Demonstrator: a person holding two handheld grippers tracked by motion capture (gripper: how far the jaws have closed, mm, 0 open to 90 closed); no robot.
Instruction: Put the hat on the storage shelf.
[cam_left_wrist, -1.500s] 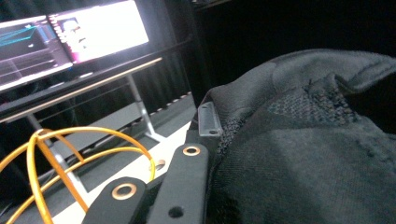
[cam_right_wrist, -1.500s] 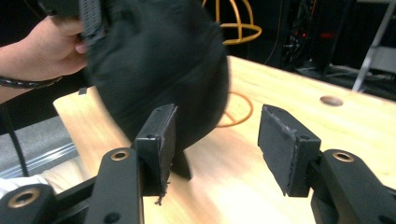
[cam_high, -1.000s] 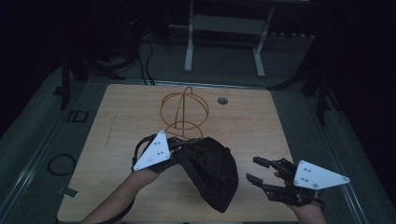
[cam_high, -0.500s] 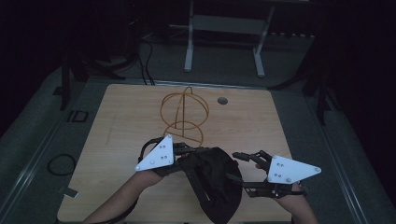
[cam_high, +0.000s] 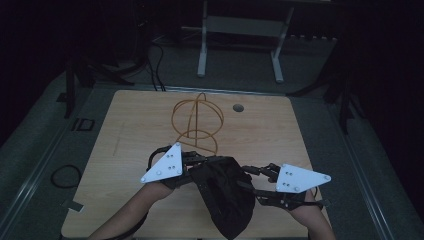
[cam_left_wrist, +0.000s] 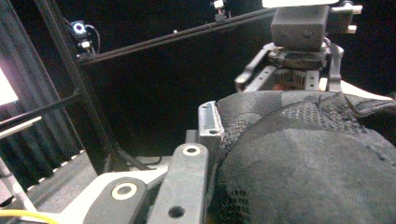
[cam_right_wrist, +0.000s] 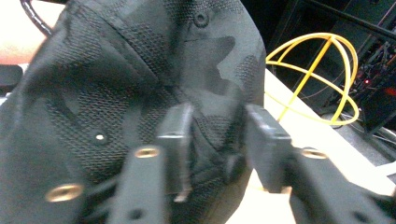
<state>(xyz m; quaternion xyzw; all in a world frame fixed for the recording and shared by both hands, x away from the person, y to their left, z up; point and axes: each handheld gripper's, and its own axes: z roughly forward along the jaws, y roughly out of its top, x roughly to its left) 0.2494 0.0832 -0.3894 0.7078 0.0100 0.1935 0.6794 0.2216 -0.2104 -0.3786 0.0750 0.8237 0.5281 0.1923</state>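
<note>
Drooping black mesh cap (cam_high: 225, 195) clamped by left gripper (cam_high: 192, 167); right gripper (cam_high: 252, 182) parted.

The room is dim, its edges lost in black. A light wooden table (cam_high: 125, 145) fills the centre of the high view, with a small round hole (cam_high: 238, 107) near its far edge. Grey floor (cam_high: 45, 145) surrounds it. A pale metal stand (cam_high: 239, 30) rises at upper centre, and dark cables (cam_high: 155, 60) trail at upper left.
</note>
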